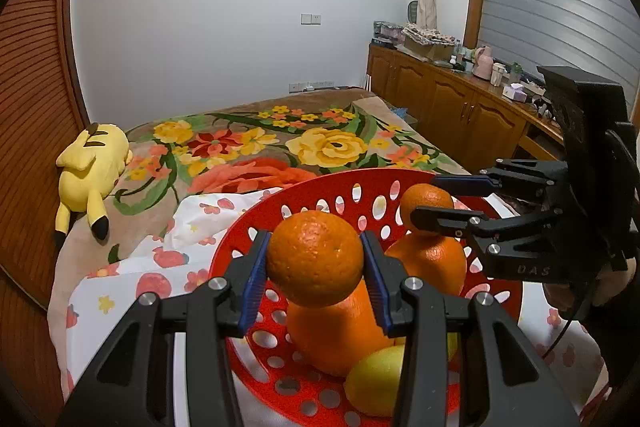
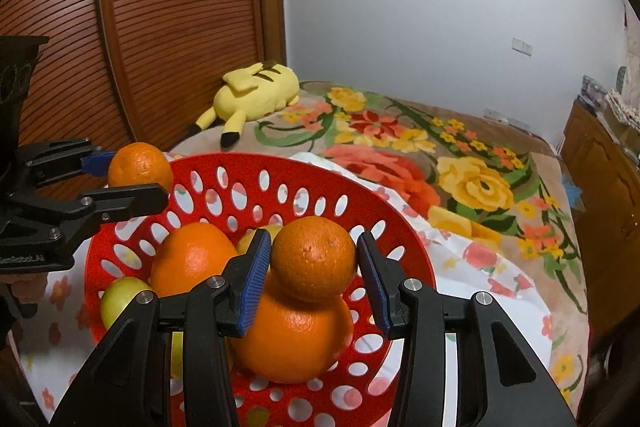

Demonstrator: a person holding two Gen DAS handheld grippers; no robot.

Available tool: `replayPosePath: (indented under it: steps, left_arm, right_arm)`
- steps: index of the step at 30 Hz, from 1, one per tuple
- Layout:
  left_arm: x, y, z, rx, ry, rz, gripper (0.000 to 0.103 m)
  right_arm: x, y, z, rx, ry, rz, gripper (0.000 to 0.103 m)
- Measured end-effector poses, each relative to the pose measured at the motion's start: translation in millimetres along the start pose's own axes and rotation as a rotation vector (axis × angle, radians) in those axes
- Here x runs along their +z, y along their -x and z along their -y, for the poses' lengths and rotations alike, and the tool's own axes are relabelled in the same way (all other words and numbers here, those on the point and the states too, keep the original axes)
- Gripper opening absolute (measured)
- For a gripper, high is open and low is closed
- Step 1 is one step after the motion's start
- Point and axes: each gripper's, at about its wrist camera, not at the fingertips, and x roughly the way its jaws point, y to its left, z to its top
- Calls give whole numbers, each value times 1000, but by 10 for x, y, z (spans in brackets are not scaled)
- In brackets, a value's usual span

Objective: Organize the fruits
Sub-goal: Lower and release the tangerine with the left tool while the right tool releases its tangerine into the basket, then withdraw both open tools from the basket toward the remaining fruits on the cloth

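Note:
A red perforated basket stands on a fruit-print cloth on the bed. It holds two large oranges and two yellow lemons. My left gripper is shut on a small orange above the basket; it also shows in the right wrist view. My right gripper is shut on another small orange, which touches the large orange below; that gripper shows in the left wrist view.
A yellow plush toy lies on the floral blanket by a slatted wooden wardrobe. A cluttered wooden sideboard runs along the right wall. The white cloth spreads under the basket.

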Motion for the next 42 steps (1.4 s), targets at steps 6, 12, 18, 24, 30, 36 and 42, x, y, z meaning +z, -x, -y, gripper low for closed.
replayPosePath:
  steps: [6,12,18,24,30,36,42]
  left_arm:
    - [52,-74,25,-2,-7,-12,43]
    - [98,-235,40,-3,-11,-49,43]
    - [194,-324,48,2,-24,-66,43]
    - [220,-412,90,11,-25,-87,43]
    - [225,-449,94,22,-22,-100,44]
    - [225,-407,89,30,-12,-90,48]
    - [164,-265,60,30,7,-74,55]
  right_arm:
    - [24,4,32,3,-12,13,45]
    - [13,81,76,-6,-13,34,45]
    - [-19,188,123,0,-27,54,45]
    - [-56,239,135,-4,-27,57,45]
    - [-79,265,132,0,-29,58,45]
    - [-130,303,119,0,-33,55,45]
    - [-179,388,79,-6,-36,56,45]
